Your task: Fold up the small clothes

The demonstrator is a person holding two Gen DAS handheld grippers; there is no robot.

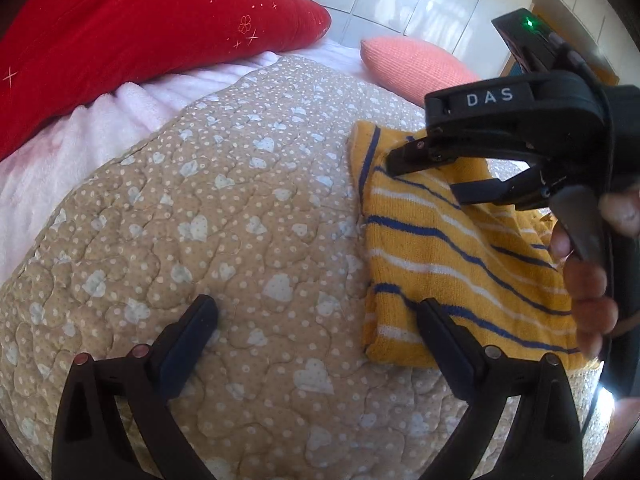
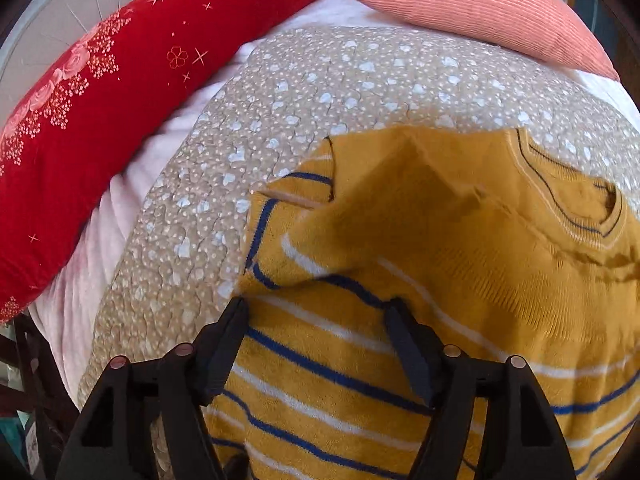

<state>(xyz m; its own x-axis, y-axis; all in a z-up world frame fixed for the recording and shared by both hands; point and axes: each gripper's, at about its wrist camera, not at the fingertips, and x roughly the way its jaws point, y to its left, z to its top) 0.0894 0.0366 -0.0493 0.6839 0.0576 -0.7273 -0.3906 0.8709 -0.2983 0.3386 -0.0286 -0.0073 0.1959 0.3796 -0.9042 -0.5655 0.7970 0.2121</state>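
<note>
Sweater (image 2: 460, 280) lies half folded on the quilt (image 1: 200, 220); both grippers, left (image 1: 316, 312) and right (image 2: 316, 308), stand open (nothing held), so smooth the fold before pinching.

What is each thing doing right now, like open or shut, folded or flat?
Yellow striped sweater: partly folded, lying on the quilt.
Left gripper: open, one finger over the sweater's edge.
Right gripper: open, above the sweater.
Quilt: spread flat.
Red pillow: lying beside the quilt.
Pink pillow: lying behind the quilt.
</note>
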